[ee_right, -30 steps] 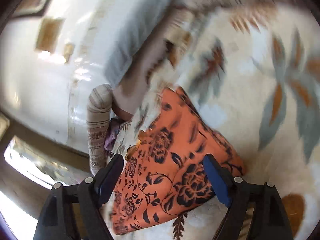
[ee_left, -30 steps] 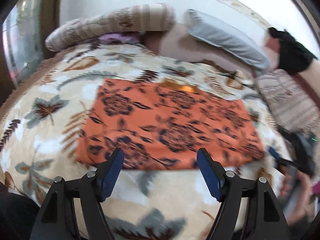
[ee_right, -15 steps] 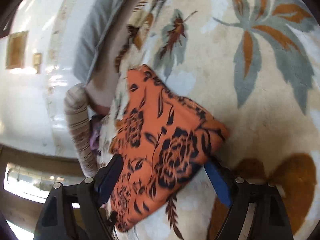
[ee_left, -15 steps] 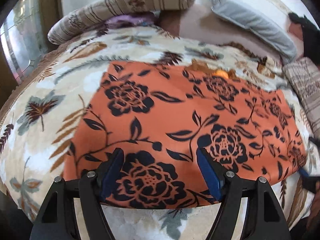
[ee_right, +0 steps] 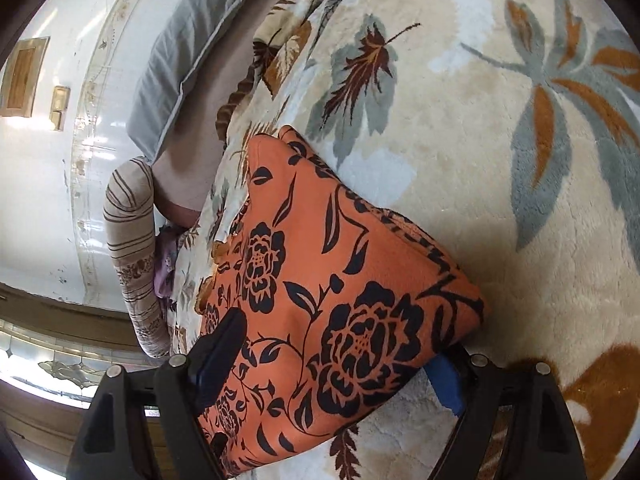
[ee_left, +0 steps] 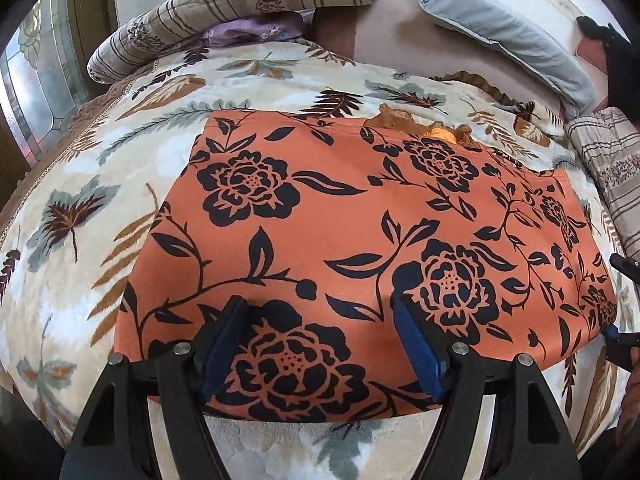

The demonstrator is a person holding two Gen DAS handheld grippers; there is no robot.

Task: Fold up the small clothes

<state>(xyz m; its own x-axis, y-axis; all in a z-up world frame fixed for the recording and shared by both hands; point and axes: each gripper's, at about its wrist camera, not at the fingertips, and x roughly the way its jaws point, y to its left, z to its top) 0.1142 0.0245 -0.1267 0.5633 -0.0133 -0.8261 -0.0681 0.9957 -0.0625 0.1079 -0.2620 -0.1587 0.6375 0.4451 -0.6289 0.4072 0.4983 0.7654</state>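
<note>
Left wrist view: an orange floral garment (ee_left: 360, 248), a smooth thin cloth printed with black roses, leaves and vines, lies flat as a rough rectangle on a plush cream blanket (ee_left: 80, 280) patterned with grey-blue and rust leaves, its near edge running along the blanket's near side. A frilled orange trim pokes out at the garment's far edge. The left gripper (ee_left: 320, 344) stands released, its blue-padded fingers spread wide over the near edge of the cloth with nothing pinched between them. Beyond the blanket's far edge lie a striped beige bolster (ee_left: 240, 4), a crumpled lilac cloth (ee_left: 248, 30) tucked under it, and a soft grey pillow (ee_left: 500, 36); another striped cushion (ee_left: 604, 164) sits at the right edge. In the right wrist view the garment's right end (ee_right: 340, 300) shows as a thick layered fold, and the right gripper (ee_right: 332, 364) is also released, one finger lying over the cloth and the other on the blanket beside the fold's corner, straddling that corner without pressing it. Compared with a second ago, both views have drawn closer: the garment fills far more of the left picture, and the right gripper's fingers now bracket the corner they earlier only hovered short of.
</note>
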